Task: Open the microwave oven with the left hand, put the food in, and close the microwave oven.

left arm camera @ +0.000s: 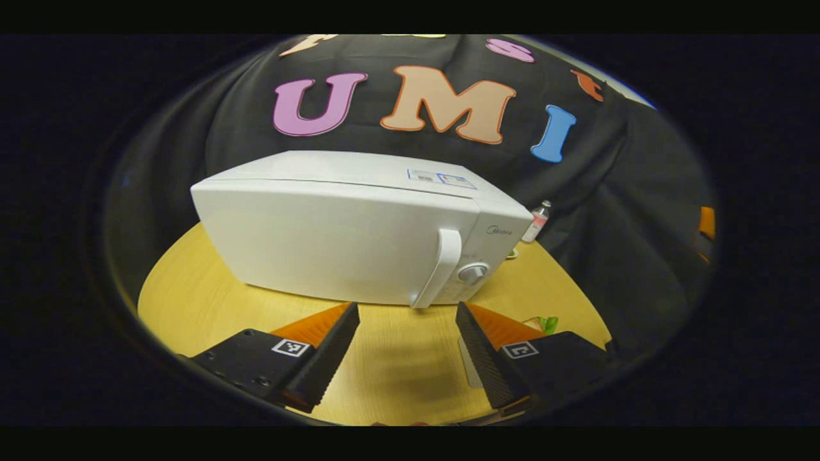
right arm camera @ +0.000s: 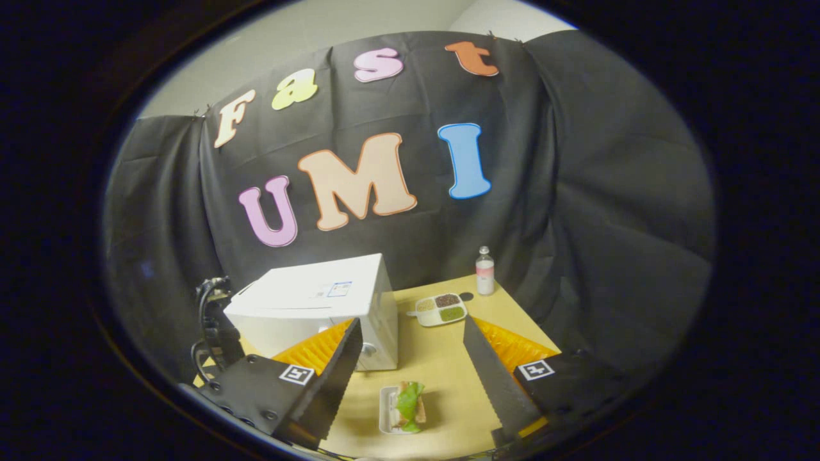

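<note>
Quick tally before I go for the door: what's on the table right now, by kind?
Microwave oven, door closed: 1
Tray of food with lettuce: 1
Divided dish with four fillings: 1
Small bottle: 1
Total: 4, all on the yellow table.

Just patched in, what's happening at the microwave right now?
Nothing is held yet. The microwave sits shut on the table, and the left gripper is open in front of its door handle, not touching it. The right gripper hangs open above the food, which lies on a small tray on the table beside the microwave. A compartment dish and a bottle stand farther back.
</note>
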Tool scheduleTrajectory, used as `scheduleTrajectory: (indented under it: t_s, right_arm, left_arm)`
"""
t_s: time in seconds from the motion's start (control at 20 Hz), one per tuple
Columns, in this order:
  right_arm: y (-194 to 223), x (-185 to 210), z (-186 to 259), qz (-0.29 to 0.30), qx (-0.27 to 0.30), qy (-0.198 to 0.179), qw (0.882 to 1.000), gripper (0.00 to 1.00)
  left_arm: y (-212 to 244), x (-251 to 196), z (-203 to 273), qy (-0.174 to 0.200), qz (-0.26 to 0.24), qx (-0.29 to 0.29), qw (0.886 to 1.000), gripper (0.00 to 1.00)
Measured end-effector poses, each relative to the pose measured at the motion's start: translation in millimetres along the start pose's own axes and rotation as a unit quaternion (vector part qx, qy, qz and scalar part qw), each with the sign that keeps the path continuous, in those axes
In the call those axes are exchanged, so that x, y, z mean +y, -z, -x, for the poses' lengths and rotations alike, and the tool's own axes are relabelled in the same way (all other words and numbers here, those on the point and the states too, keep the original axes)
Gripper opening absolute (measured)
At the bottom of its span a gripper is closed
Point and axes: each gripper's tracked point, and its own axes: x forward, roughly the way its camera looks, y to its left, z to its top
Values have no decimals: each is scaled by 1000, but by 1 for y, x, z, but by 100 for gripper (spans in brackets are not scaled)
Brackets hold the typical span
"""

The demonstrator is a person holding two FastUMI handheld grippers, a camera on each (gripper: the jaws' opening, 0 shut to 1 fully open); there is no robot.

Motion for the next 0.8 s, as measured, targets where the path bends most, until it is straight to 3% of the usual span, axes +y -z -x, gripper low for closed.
scheduleTrajectory:
  t_s: [0.05,0.1,0.15,0.2,0.4,0.45,0.5,0.55,0.6,0.7,0.75,0.8]
  right_arm:
    - [0,-4,2,-1,0,7,1000,92]
    - [2,-7,4,-5,1,11,1000,92]
    - [2,-10,6,-9,1,15,1000,92]
    - [3,-12,9,-12,1,20,1000,92]
    - [8,-27,17,-22,3,44,999,92]
    - [8,-30,18,-26,3,49,998,99]
    - [9,-33,18,-29,4,52,998,92]
    - [8,-35,18,-32,4,55,998,92]
    - [8,-37,19,-34,3,57,998,99]
    - [6,-37,18,-33,2,58,998,99]
    - [5,-37,17,-31,2,58,998,92]
    - [5,-35,16,-31,3,56,998,92]
  left_arm:
    - [0,-3,-6,2,-7,2,1000,85]
    - [0,-6,-13,6,-13,4,1000,90]
    - [1,-9,-19,9,-17,8,1000,85]
    - [2,-11,-25,11,-21,12,1000,90]
    - [8,-19,-48,18,-28,35,999,86]
    - [11,-19,-54,19,-29,42,999,84]
    - [13,-19,-59,20,-31,51,998,81]
    - [16,-19,-66,20,-31,59,998,78]
    - [20,-17,-73,15,-33,69,997,76]
    - [30,-12,-82,2,-41,100,994,69]
    - [32,-12,-85,2,-44,108,993,64]
    - [30,-14,-89,4,-46,106,993,61]
